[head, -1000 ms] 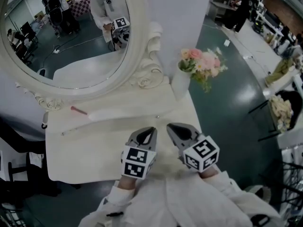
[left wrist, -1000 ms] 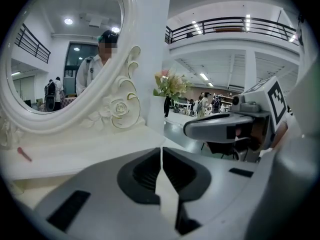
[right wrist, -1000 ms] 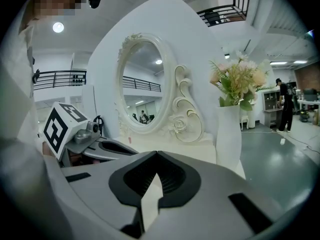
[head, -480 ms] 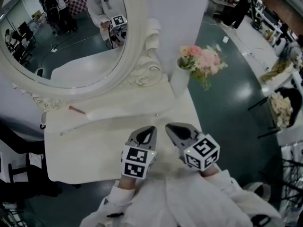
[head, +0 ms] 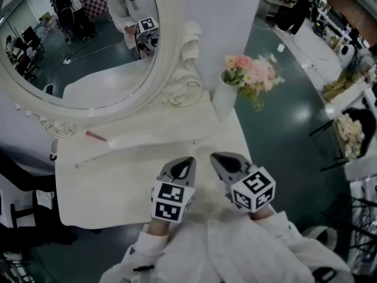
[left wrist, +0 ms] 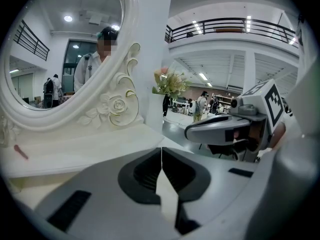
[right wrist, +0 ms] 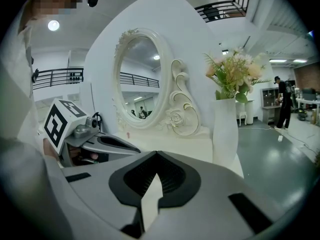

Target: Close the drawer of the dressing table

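Both jaws closed and empty, my left gripper (head: pixel 186 161) and right gripper (head: pixel 215 158) hover above the near edge of the dressing table (head: pixel 100 187), its drawer hidden beneath them; a blind push may slip off or topple the vase (head: pixel 224 102) ahead.

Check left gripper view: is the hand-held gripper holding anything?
No, the left hand-held gripper has its jaws shut together, nothing between them.

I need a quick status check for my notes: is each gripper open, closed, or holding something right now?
Left gripper: closed, nothing between its jaws.
Right gripper: closed, nothing between its jaws.
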`<act>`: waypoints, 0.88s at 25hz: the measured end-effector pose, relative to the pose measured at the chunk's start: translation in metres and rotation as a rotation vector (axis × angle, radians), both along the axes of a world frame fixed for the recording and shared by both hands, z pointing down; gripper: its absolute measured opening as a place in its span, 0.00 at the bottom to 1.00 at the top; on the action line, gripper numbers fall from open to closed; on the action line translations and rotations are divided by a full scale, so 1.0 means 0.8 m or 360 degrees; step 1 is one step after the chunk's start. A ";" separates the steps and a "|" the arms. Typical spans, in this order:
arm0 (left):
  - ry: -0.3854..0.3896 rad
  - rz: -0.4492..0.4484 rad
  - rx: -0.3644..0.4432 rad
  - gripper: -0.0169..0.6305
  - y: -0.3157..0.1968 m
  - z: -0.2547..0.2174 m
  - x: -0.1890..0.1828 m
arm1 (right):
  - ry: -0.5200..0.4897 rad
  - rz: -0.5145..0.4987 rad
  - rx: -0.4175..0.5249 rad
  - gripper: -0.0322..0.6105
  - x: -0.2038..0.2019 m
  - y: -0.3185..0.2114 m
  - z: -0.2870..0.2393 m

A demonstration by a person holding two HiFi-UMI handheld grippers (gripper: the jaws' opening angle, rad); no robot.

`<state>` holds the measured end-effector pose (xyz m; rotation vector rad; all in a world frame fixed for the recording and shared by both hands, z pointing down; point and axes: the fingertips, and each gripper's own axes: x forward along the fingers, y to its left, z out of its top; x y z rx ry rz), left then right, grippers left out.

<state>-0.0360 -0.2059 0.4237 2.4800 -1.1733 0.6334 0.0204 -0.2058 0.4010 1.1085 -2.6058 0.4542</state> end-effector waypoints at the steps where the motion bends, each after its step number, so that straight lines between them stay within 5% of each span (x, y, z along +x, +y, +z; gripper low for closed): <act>1: 0.0001 0.0000 -0.0005 0.04 0.000 0.001 0.000 | -0.0002 0.0002 0.0000 0.06 0.000 0.000 0.000; 22: -0.0019 0.0031 -0.0062 0.04 0.012 0.009 0.005 | 0.0022 0.0004 -0.0021 0.06 -0.003 0.009 0.005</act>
